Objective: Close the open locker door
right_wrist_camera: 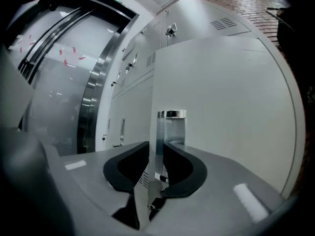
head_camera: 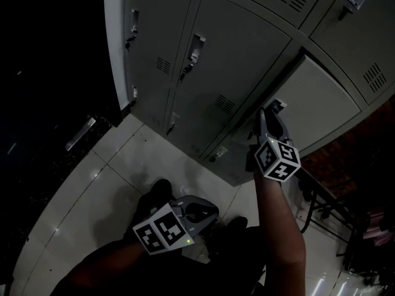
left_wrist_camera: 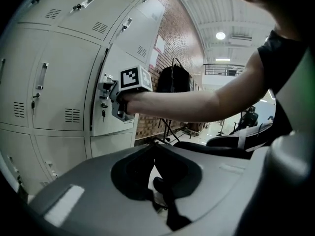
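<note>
The bank of grey lockers (head_camera: pixel 216 54) fills the top of the head view. One pale locker door (head_camera: pixel 321 103) stands out at an angle from it on the right. My right gripper (head_camera: pixel 266 115) reaches up to that door's free edge by the chrome handle (head_camera: pixel 278 105). In the right gripper view the door (right_wrist_camera: pixel 221 107) runs edge-on between the jaws, the handle (right_wrist_camera: pixel 172 127) just beyond, and the right gripper (right_wrist_camera: pixel 156 151) is shut on the edge. The left gripper view shows the right gripper (left_wrist_camera: pixel 114 102) at that door (left_wrist_camera: pixel 110 124). My left gripper (head_camera: pixel 210 213) hangs low, shut and empty (left_wrist_camera: pixel 153 146).
Pale floor tiles (head_camera: pixel 123 165) lie below the lockers. A black metal frame (head_camera: pixel 327 208) stands to the right of the open door. A dark bag (left_wrist_camera: pixel 173 77) hangs by the brick wall behind it. A steel column (right_wrist_camera: pixel 93 97) stands at the lockers' far end.
</note>
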Available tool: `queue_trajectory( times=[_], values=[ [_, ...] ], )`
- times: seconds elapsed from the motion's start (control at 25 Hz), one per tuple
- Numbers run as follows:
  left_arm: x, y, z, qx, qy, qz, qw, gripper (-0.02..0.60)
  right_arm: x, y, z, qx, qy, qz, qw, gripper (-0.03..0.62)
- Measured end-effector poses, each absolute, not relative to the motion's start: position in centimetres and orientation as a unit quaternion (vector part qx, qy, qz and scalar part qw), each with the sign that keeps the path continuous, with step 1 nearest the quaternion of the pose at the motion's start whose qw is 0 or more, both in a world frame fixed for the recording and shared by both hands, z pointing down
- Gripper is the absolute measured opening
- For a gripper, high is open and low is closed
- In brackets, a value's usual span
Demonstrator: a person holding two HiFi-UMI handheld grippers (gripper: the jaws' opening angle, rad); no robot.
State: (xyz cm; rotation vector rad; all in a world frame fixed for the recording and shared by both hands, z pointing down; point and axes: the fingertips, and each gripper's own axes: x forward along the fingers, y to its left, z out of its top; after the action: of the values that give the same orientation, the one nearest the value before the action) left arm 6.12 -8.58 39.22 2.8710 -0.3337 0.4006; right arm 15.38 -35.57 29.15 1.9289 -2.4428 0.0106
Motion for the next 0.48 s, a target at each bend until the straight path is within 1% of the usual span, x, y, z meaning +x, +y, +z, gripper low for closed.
queue_trajectory(
  times=[0.48],
  values=[
    [4.9,-8.8,38.8,0.978,-0.120,0.123,0.119,0.012,17.3,-40.9,30.0,0.676,-0.736,0.013,0.024,0.074]
  ],
)
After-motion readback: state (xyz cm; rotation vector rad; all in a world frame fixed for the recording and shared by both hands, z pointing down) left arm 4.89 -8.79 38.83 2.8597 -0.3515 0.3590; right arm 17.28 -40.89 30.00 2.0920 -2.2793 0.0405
